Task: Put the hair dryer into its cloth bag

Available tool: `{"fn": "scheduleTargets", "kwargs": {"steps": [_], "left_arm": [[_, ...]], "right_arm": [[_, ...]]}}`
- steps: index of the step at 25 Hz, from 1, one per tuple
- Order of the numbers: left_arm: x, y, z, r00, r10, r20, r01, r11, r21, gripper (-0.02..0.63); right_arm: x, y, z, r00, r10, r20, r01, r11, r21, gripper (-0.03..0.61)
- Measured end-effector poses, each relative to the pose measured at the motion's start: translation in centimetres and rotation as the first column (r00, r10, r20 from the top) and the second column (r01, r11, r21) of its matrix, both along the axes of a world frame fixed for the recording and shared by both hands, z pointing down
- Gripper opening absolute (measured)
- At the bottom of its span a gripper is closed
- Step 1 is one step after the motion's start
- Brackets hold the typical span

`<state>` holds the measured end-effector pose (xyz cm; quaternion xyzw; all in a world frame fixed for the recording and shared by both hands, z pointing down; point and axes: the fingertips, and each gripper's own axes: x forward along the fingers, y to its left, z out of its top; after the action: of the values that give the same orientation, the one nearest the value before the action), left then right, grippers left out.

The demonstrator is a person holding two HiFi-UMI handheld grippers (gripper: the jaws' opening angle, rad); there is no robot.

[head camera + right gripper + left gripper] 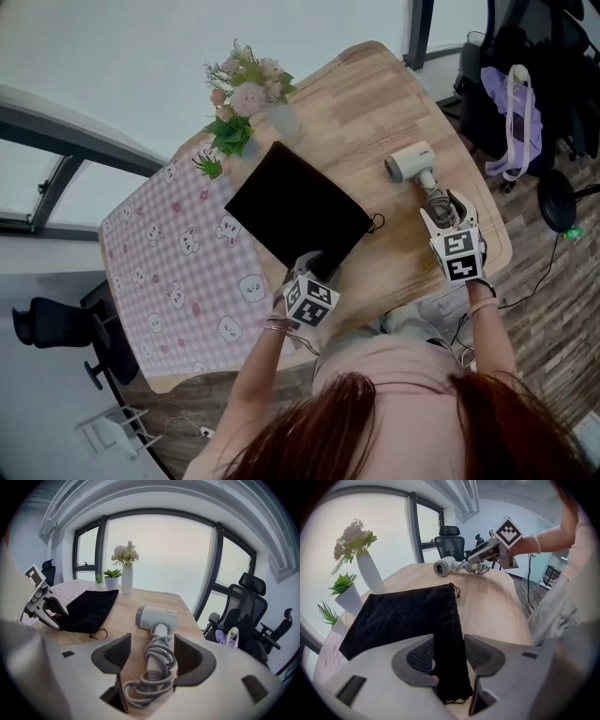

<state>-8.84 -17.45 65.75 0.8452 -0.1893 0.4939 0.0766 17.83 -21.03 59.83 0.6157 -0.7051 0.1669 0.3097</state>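
Note:
A flat black cloth bag (295,214) lies in the middle of the wooden table (375,94). My left gripper (309,267) is at its near corner. In the left gripper view the jaws stand wide around the drawstring edge of the bag (403,616), with a gap at the right pad (480,654). The white hair dryer (411,161) lies to the right, its cord wound around the handle. My right gripper (151,656) is open, and the handle of the hair dryer (157,618) lies between its pads without touching either.
A white vase of flowers (248,89) and small potted plants (208,166) stand at the table's far side. A pink checked cloth (178,262) covers the left part. Office chairs and a purple bag (511,117) stand beyond the right edge.

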Motion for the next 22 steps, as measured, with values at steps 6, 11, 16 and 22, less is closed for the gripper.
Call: {"fn": "scheduleTargets", "kwargs": {"steps": [6, 11, 16, 22], "left_arm": [[0.2, -0.2, 0.4, 1.0, 0.002, -0.01, -0.002, 1.0, -0.015, 0.177], [0.4, -0.5, 0.1, 0.999, -0.014, -0.036, 0.013, 0.999, -0.034, 0.135], [0.6, -0.7, -0.1, 0.998, -0.033, -0.06, 0.029, 0.998, -0.057, 0.096], [0.6, -0.8, -0.2, 0.992, -0.061, -0.11, 0.048, 0.992, -0.118, 0.087]], "right_arm": [[0.6, -0.7, 1.4, 1.0, 0.003, -0.016, -0.003, 1.0, -0.027, 0.296], [1.1, -1.1, 2.5, 1.0, 0.012, -0.005, -0.013, 0.998, -0.056, 0.301], [1.6, -1.5, 3.5, 1.0, 0.024, 0.007, -0.023, 0.997, -0.068, 0.31], [1.6, -1.8, 4.7, 0.998, 0.015, 0.053, -0.009, 0.993, -0.118, 0.316]]}}
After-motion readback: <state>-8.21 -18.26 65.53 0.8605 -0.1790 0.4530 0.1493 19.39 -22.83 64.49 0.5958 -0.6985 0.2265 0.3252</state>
